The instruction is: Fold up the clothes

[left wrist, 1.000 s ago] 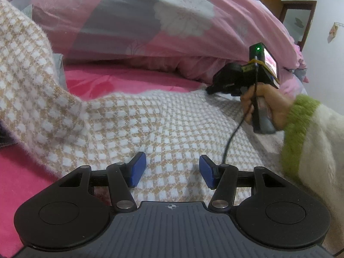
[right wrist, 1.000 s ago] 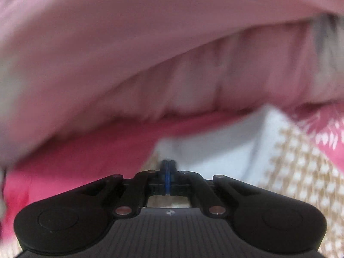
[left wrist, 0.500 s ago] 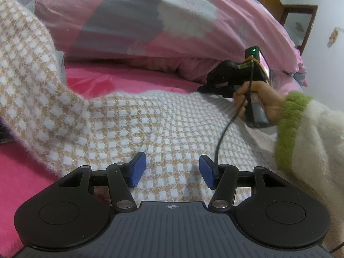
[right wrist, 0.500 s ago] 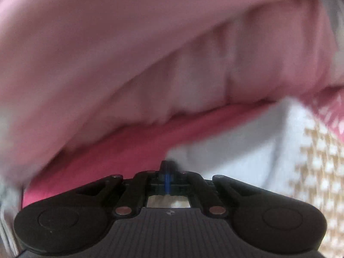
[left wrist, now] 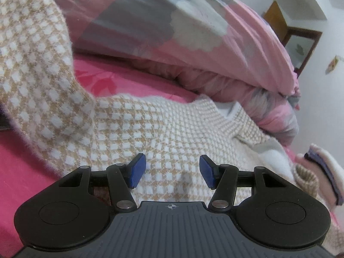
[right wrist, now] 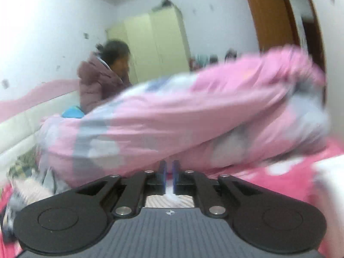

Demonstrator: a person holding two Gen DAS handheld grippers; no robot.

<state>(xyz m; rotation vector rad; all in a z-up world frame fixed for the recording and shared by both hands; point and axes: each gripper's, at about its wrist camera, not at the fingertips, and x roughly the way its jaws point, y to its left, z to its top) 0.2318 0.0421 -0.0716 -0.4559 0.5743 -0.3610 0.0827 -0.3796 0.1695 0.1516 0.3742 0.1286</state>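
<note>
Folding is barely begun: beige-and-white checked knit sweater (left wrist: 163, 129) sprawls unfolded across pink bedsheet (left wrist: 25, 172), one sleeve raised at left. Left gripper (left wrist: 172, 171) hovers above it, jaws apart; right gripper (right wrist: 169, 177), just opening slightly, holds nothing.

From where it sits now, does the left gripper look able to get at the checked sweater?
Probably yes: the left gripper hangs open right over the checked sweater, which is spread on the pink sheet with nothing between them.
</note>
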